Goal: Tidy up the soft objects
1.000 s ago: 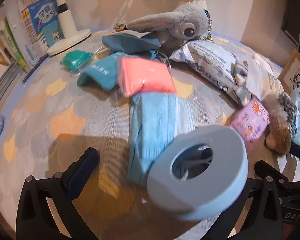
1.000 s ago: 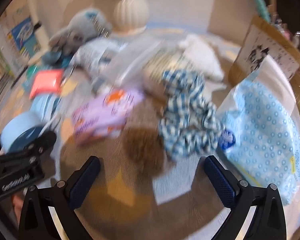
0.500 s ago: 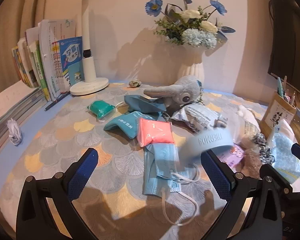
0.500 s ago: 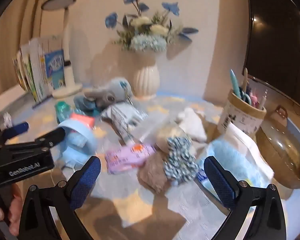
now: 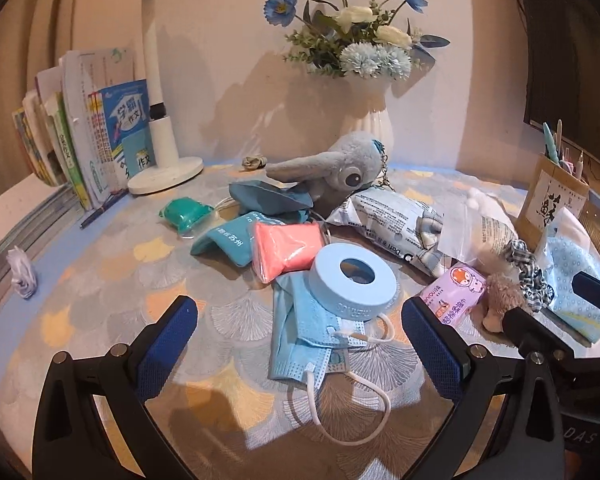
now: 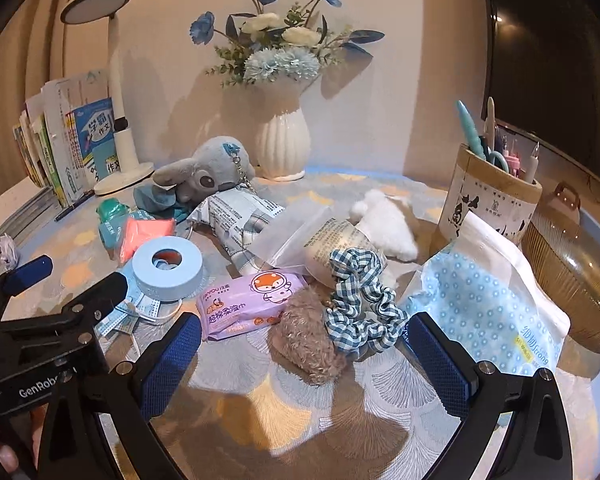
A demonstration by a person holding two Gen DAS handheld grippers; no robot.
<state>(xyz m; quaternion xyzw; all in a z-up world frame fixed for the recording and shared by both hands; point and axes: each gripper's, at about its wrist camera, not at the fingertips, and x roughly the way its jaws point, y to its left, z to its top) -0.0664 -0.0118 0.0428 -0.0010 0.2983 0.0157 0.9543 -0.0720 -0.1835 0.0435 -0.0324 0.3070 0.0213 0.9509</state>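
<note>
lying jumbled across the middle of the desk (image 5: 100, 288), the soft objects look mostly unsorted, so by my reading the task is at an early stage. a pale blue ring (image 5: 354, 282) rests on a blue face mask (image 5: 300, 336), touching a coral pouch (image 5: 286, 250). behind them lie teal pouches (image 5: 224, 240) and a grey plush toy (image 5: 340, 172). to the right sit a purple wipes pack (image 6: 250, 300), a brown fuzzy lump (image 6: 308, 340), a checked scrunchie (image 6: 358, 300) and a dotted blue tissue pack (image 6: 484, 312), all touching or just beside each other.

the left gripper (image 5: 300, 344) hangs released, jaws wide, holding nothing. the right gripper (image 6: 306, 364) is likewise spread and empty.

open room lies at the near and left parts of the desk. books (image 5: 80, 140), a lamp (image 5: 160, 136), a vase (image 6: 282, 144) and a pen holder (image 6: 488, 200) crowd the back and right edges.
</note>
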